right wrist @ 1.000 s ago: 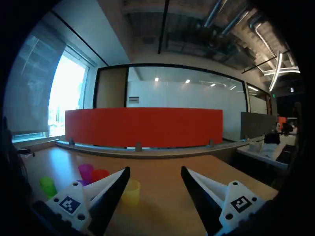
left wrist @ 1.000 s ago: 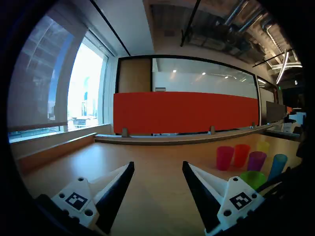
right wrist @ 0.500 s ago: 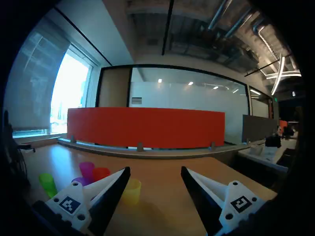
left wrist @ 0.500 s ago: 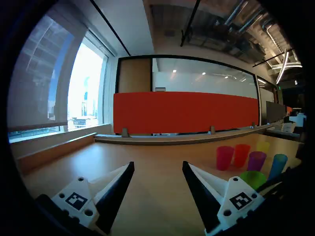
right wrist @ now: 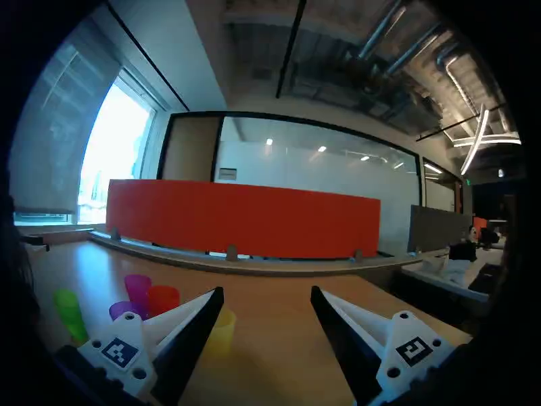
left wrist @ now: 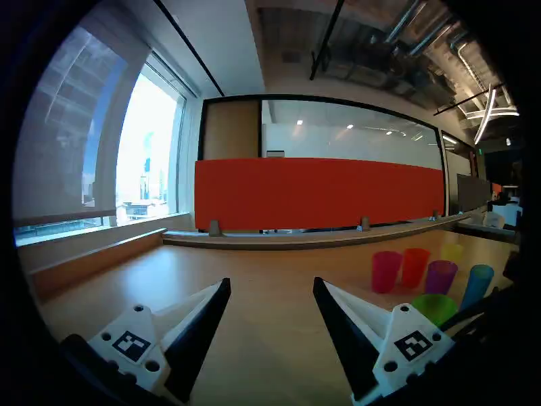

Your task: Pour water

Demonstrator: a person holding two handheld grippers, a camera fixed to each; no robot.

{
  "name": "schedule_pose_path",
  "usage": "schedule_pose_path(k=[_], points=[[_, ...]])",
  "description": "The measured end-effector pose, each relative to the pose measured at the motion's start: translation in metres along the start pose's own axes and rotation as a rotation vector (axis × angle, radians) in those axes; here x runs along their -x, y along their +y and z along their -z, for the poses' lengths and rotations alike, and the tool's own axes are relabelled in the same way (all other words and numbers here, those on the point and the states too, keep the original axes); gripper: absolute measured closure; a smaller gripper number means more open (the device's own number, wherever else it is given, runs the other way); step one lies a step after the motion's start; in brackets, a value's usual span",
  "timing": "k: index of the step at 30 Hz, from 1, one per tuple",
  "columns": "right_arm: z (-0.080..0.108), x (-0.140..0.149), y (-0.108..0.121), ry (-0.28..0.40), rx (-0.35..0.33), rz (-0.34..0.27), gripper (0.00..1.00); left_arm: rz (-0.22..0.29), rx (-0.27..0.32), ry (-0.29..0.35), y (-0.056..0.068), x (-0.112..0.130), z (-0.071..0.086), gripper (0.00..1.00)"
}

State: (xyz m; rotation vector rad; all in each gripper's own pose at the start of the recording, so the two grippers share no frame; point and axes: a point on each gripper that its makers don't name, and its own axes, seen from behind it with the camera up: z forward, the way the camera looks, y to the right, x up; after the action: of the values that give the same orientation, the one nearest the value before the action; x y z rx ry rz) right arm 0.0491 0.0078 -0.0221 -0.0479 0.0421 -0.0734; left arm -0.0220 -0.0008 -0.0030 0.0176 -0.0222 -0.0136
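Observation:
Several coloured plastic cups stand on a wooden table (left wrist: 264,304). In the left gripper view they are to the right: a pink cup (left wrist: 385,271), an orange cup (left wrist: 414,266), a purple cup (left wrist: 440,276), a blue cup (left wrist: 478,285), a green cup (left wrist: 435,308) and a yellow cup (left wrist: 452,252) behind. My left gripper (left wrist: 270,291) is open and holds nothing. In the right gripper view the cups sit at the lower left: a green cup (right wrist: 69,313), a pink cup (right wrist: 138,289), an orange cup (right wrist: 163,300), a purple cup (right wrist: 122,310) and a yellow cup (right wrist: 220,331). My right gripper (right wrist: 266,296) is open, its left finger partly covering the yellow cup.
A red divider panel (left wrist: 318,193) runs along the table's far edge. A large window (left wrist: 145,162) is at the left. Another desk with dark items (right wrist: 460,264) lies to the right in the right gripper view.
The right gripper has tilted and shifted a little, so the cups sit slightly lower and further left in its view. The left gripper has not moved.

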Motion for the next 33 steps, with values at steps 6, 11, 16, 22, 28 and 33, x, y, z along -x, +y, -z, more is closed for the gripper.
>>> schedule_pose_path(k=[6, 11, 16, 22, 28, 33], points=[[-0.007, 0.012, -0.004, -0.006, -0.005, -0.045, 0.0, 0.0, 0.0, 0.0, 0.0, 0.0, 0.0, 0.1], [-0.01, 0.022, -0.008, -0.004, -0.022, -0.06, 0.0, 0.0, 0.0, 0.0, 0.0, 0.001, 0.0, 0.1], [-0.015, 0.036, -0.006, -0.017, -0.02, -0.08, 0.0, 0.0, 0.0, 0.0, 0.0, 0.001, 0.0, 0.1], [-0.022, 0.049, -0.005, -0.04, -0.022, -0.088, 0.0, 0.0, 0.0, 0.0, 0.001, 0.001, 0.0, 0.1], [-0.024, 0.052, -0.007, -0.037, -0.025, -0.07, 0.0, 0.0, 0.0, 0.001, 0.001, 0.001, -0.001, 0.1], [-0.023, 0.051, -0.007, -0.041, -0.026, -0.072, 0.0, 0.0, 0.0, 0.001, 0.001, 0.001, -0.001, 0.1]])
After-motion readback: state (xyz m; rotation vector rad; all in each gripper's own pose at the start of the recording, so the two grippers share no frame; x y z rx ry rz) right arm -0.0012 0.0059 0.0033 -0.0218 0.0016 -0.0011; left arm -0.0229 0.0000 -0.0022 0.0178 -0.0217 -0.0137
